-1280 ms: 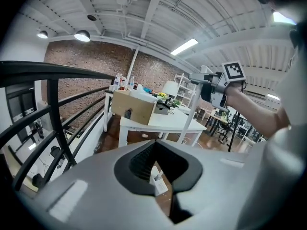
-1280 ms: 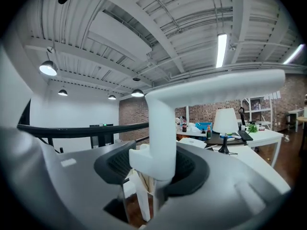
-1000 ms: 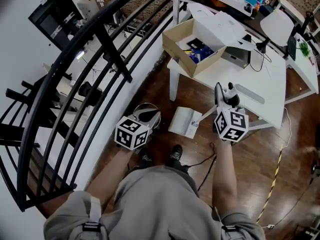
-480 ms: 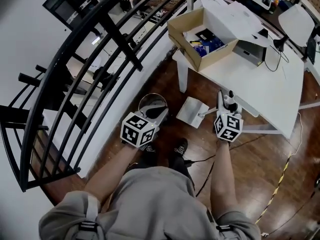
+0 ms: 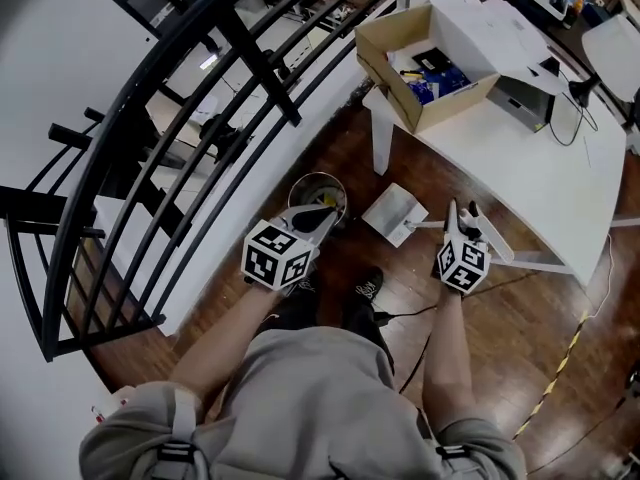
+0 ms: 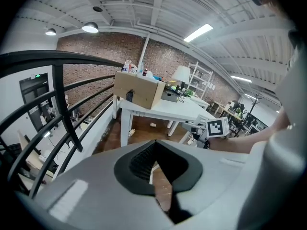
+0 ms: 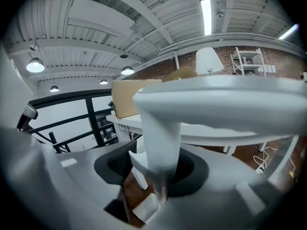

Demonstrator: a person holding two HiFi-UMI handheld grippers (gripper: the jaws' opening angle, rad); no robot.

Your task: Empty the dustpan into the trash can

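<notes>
1. The dustpan (image 5: 393, 212) is low over the floor, just beside the trash can (image 5: 297, 192), near the desk (image 5: 560, 168).
2. Your right claw (image 5: 462, 218) pinches its handle (image 7: 160, 147). It is probably light, stiff plastic, so hold the handle firmly.
3. Your left claw (image 5: 316, 218) is pressed together, empty.

white surface (image 5: 540, 168) just ahead of the right gripper (image 5: 462, 220), open cardboard box (image 5: 388, 76) on its far corner, black curved railing (image 5: 255, 63) left of the left gripper (image 5: 316, 218), dark wooden floor (image 5: 530, 328) below both
</notes>
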